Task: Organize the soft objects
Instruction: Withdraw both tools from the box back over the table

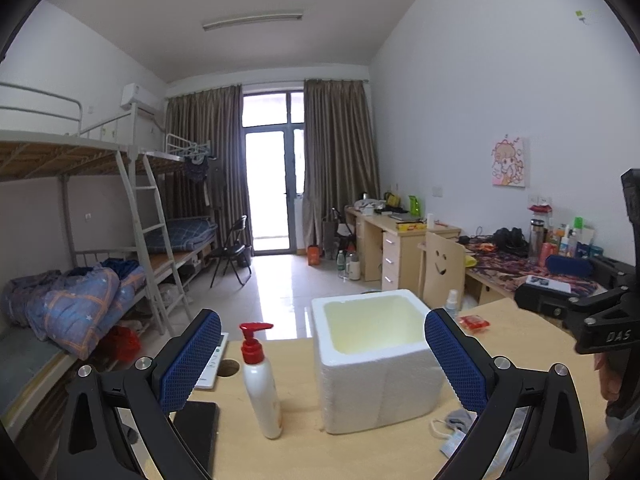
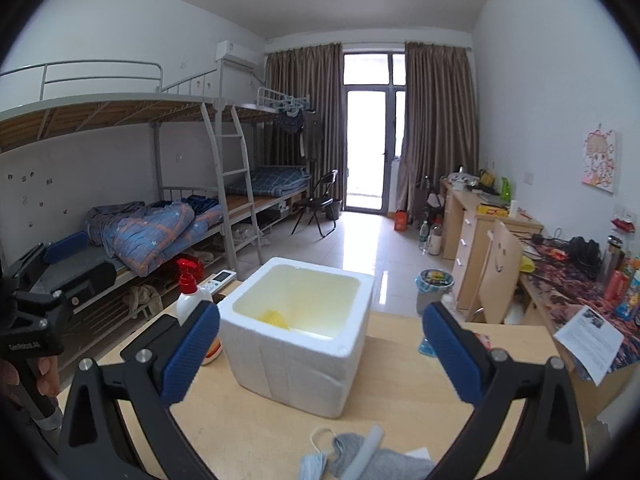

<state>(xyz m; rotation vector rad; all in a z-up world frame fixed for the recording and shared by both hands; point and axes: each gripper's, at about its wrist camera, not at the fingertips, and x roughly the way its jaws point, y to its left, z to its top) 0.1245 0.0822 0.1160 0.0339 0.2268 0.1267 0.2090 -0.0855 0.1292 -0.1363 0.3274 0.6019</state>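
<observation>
A white foam box stands open-topped on the wooden table; in the right wrist view the foam box shows a yellow soft thing at its bottom. A grey sock and a blue face mask lie on the table in front of the box, below my right gripper. The sock also shows at the left view's lower right. My left gripper is open and empty, with the box and a pump bottle between its blue pads. My right gripper is wide open and empty before the box.
A white pump bottle with a red top stands left of the box. A remote lies behind it, and a red packet at the table's far right. A black object lies near left. Cluttered desks line the right wall, bunk beds the left.
</observation>
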